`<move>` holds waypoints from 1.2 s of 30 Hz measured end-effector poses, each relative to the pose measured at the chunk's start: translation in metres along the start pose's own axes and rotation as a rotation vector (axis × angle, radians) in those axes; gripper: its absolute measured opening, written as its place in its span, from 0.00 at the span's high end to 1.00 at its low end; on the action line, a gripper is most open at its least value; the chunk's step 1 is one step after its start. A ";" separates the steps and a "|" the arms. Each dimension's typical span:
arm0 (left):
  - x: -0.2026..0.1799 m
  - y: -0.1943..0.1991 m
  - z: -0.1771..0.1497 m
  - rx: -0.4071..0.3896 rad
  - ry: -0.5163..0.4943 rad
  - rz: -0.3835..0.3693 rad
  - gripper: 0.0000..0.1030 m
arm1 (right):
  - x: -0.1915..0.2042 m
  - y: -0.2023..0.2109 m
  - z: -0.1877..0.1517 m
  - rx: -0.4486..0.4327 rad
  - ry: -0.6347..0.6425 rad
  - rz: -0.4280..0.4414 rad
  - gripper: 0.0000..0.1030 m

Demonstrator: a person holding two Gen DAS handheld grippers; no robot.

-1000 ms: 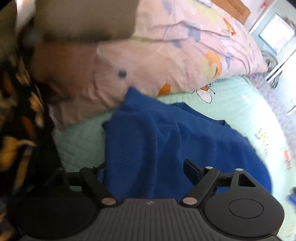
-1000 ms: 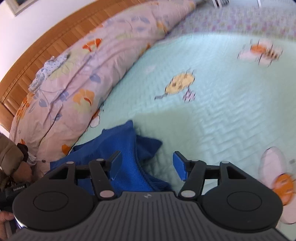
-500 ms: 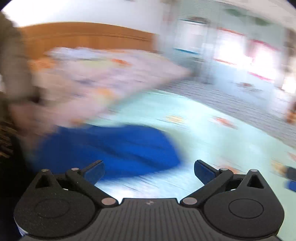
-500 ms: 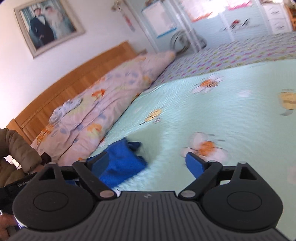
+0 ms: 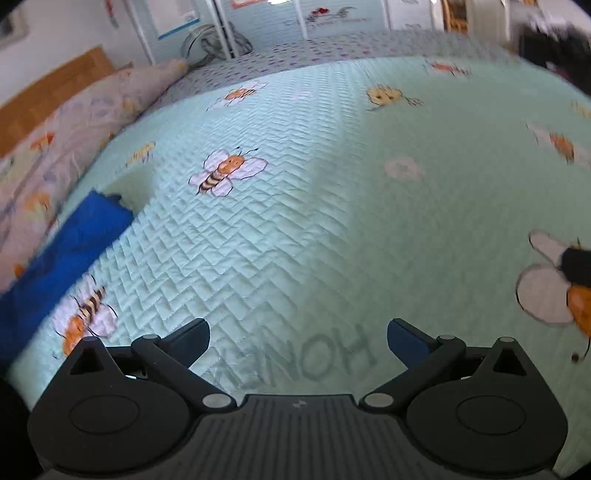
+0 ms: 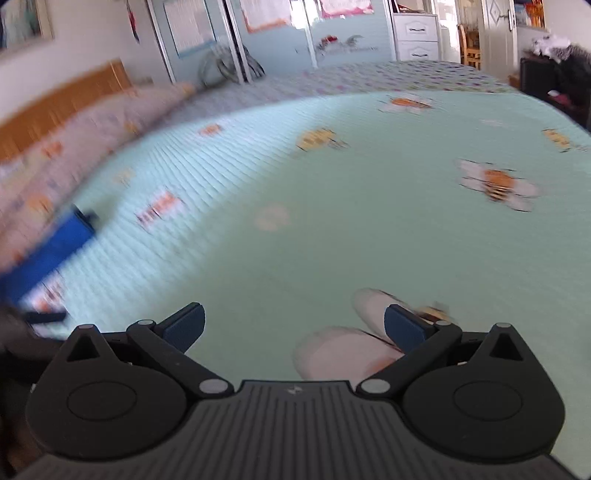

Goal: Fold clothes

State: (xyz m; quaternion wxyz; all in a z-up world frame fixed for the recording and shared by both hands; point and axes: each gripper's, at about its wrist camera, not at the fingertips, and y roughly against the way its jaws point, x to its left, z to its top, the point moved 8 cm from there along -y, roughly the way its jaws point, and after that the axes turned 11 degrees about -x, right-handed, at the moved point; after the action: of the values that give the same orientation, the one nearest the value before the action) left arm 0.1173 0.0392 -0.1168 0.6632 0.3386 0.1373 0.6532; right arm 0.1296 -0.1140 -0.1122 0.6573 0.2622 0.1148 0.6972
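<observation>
A folded blue knit garment (image 5: 62,254) lies on the pale green bee-print bedspread (image 5: 295,206) at the far left, beside the flowered duvet. The right wrist view shows the same blue garment (image 6: 48,254), blurred, at the left edge. My left gripper (image 5: 298,341) hangs open over bare bedspread, well to the right of the garment, with nothing between its fingers. Above the bedspread, my right gripper (image 6: 294,325) is still opening its jaws, which stand wide with nothing between them. A dark object (image 5: 576,264) shows at the right edge of the left wrist view.
A rolled flowered duvet (image 5: 74,129) lies along the wooden headboard (image 5: 48,85) at the left. Past the bed's far edge stand wardrobe doors (image 6: 332,33), a white drawer unit (image 6: 415,33) and a dark piece of furniture (image 6: 543,81) at the right.
Both grippers have swung to the right, away from the blue garment, which has slid from the centre to the left edge of both views. Both sets of jaws have widened.
</observation>
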 end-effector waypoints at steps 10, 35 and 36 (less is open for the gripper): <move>-0.019 0.012 0.006 -0.049 0.060 -0.142 0.01 | -0.034 0.045 -0.013 -0.117 -0.018 -0.068 0.00; -0.032 0.139 0.023 -0.315 0.100 -0.092 0.01 | -0.010 0.155 0.032 -0.535 0.237 -0.113 0.00; -0.032 0.139 0.024 -0.314 0.101 -0.091 0.01 | -0.013 0.154 0.035 -0.540 0.240 -0.121 0.00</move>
State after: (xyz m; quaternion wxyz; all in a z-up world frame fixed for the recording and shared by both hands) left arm 0.0213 -0.0095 -0.0206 0.7291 0.1909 0.0822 0.6520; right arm 0.0161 -0.1495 -0.0084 0.7252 -0.0137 0.0176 0.6882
